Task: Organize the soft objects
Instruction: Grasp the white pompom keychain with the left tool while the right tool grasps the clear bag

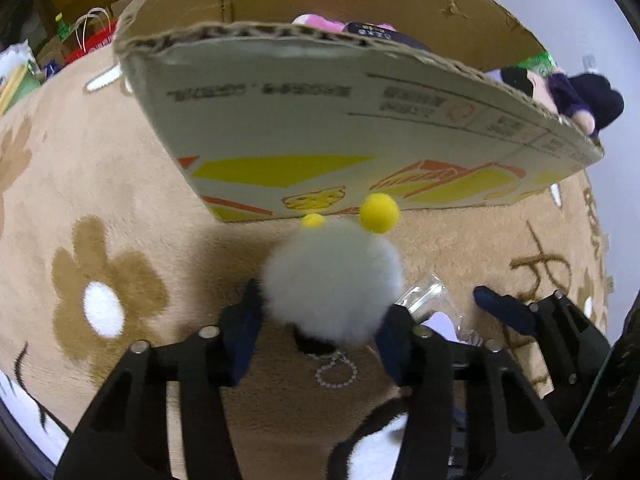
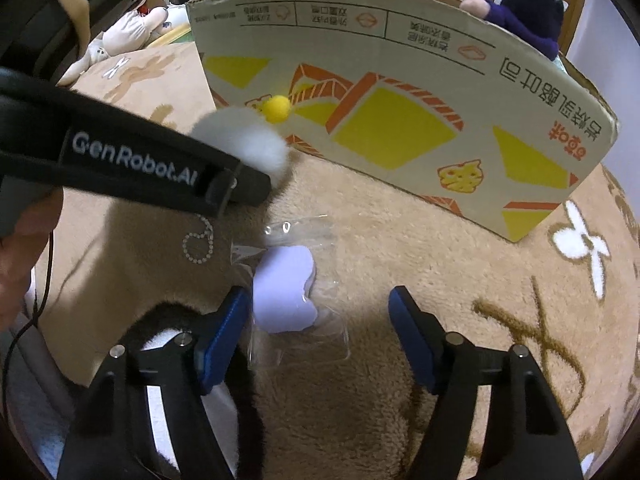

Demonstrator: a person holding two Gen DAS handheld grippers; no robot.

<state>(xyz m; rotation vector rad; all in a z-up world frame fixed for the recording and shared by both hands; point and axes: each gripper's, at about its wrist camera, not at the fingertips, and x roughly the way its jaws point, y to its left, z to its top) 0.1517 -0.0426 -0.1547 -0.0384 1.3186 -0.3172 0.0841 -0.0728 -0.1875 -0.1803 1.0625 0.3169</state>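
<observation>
The left claw (image 1: 320, 320) is closed on a white fluffy pompom toy (image 1: 332, 280), its blue pads pressing the fur from both sides. Two yellow balls (image 1: 379, 213) sit on the toy at its 12 o'clock edge, and a bead chain (image 1: 335, 372) hangs from it at 6 o'clock. The toy is held above the tan flower-patterned plush blanket (image 1: 100, 220), just in front of the printed wall of the cardboard box (image 1: 360, 120). Plush toys, among them a dark purple one (image 1: 588, 100), show over the box rim at 2 o'clock. The right claw (image 2: 320, 336) is spread open and grips nothing; a lilac soft piece in a clear plastic bag (image 2: 284, 292) lies on the blanket between its fingers, next to the left finger.
</observation>
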